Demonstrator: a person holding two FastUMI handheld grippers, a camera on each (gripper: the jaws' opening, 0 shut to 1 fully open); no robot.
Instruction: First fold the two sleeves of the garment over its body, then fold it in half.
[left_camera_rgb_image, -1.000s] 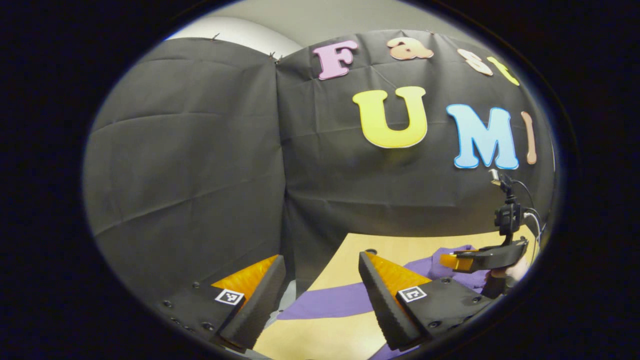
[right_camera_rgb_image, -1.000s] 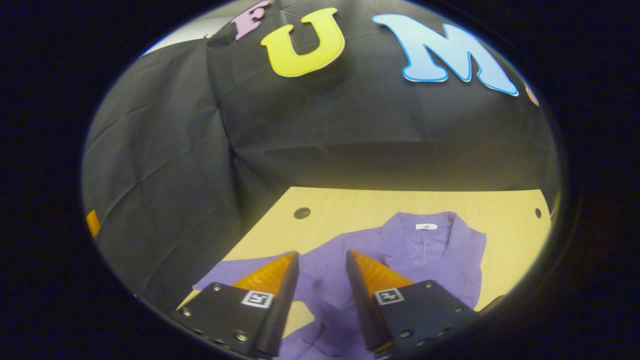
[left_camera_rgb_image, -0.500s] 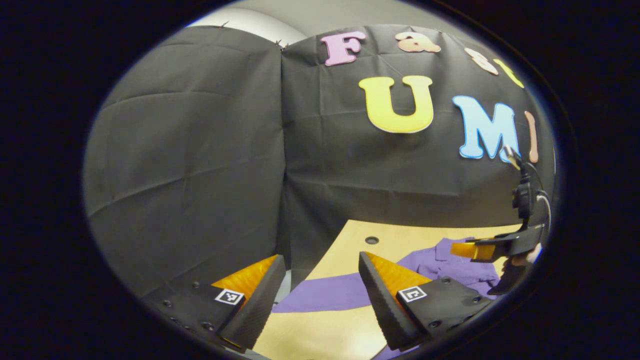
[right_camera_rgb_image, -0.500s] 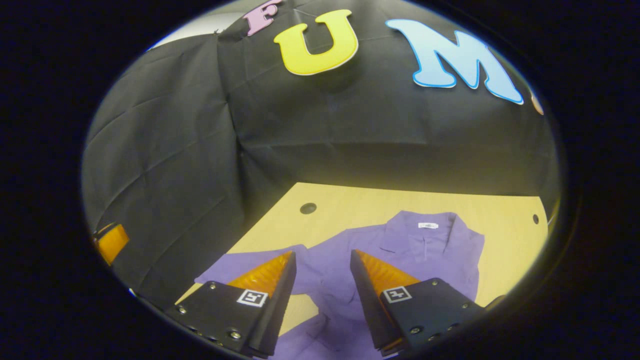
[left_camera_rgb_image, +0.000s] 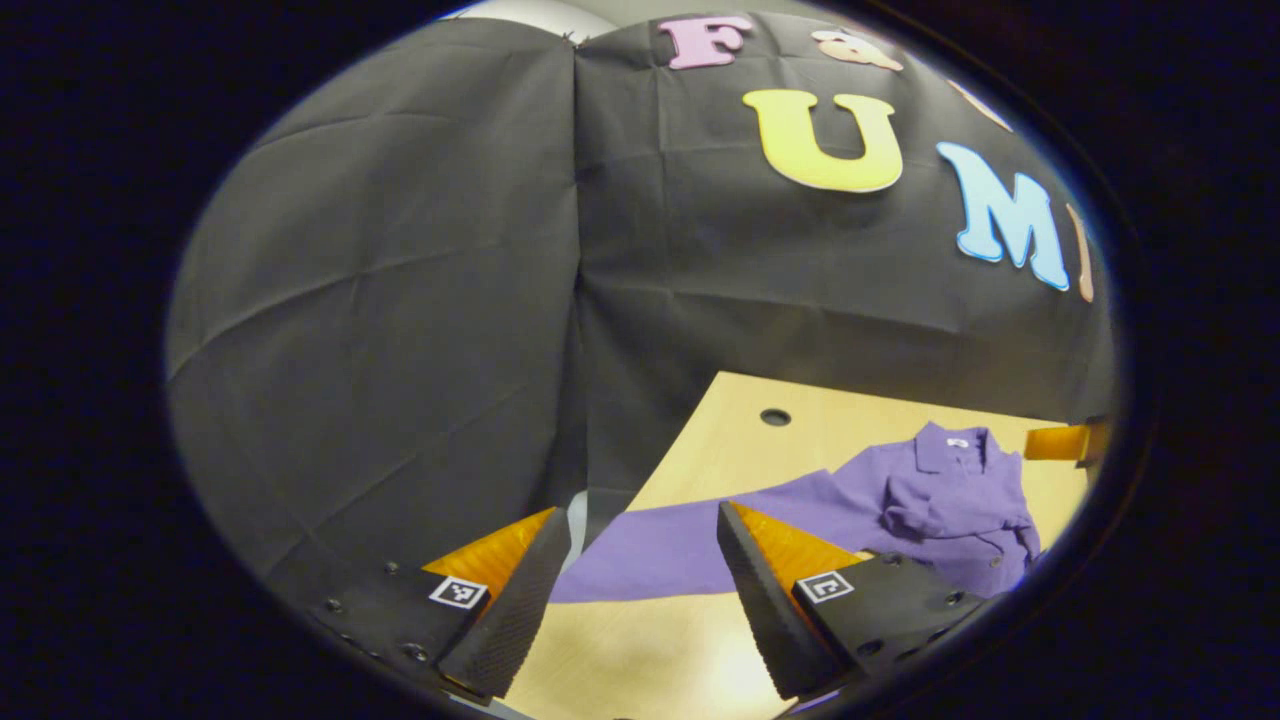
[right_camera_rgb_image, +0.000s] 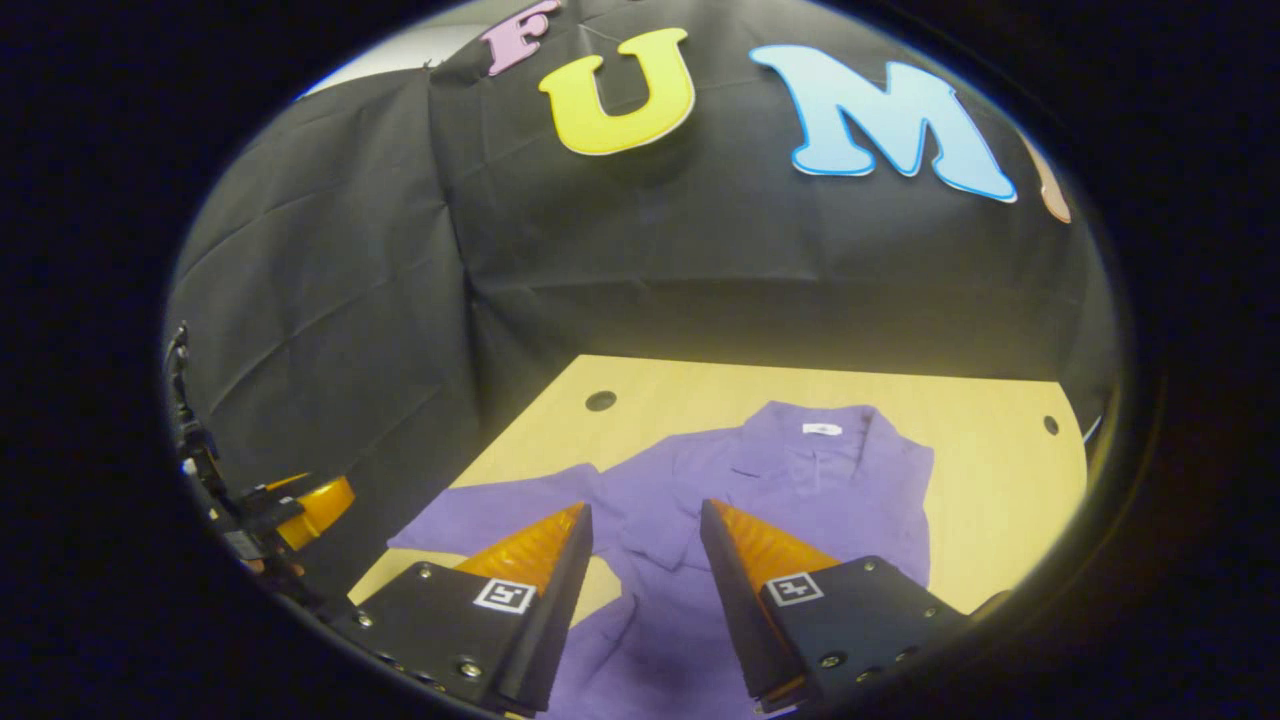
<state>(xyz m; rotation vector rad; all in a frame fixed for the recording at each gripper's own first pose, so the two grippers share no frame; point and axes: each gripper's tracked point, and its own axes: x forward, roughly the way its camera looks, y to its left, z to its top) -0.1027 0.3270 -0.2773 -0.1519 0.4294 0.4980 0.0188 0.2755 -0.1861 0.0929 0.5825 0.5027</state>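
One purple shirt lies on the light wooden table, and from my right gripper view I see it spread face up with its collar pointing toward the black cloth wall at the back of the booth. A small white label sits inside the neck. One sleeve stretches out flat toward the left edge of the table, while the other side of the shirt looks already gathered in over the body, with soft rumples and a few creases down the front. The fabric is plain, one shade throughout, and I can make out a placket below the collar. My right gripper hangs above the lower part of the shirt with its two fingers spread apart and nothing between them; whether the tips touch the cloth I cannot tell. My left gripper is likewise released, its fingers wide apart over the near left part of the table, with the long sleeve running across the gap between them farther off. In the left gripper view the shirt sits to the right, bunched around the chest, collar up toward the wall. A round hole shows in the tabletop beyond the sleeve, and another hole sits near the far right corner in the right gripper view. At the left rim of that view I see the left gripper from the side, held over the table's left edge.
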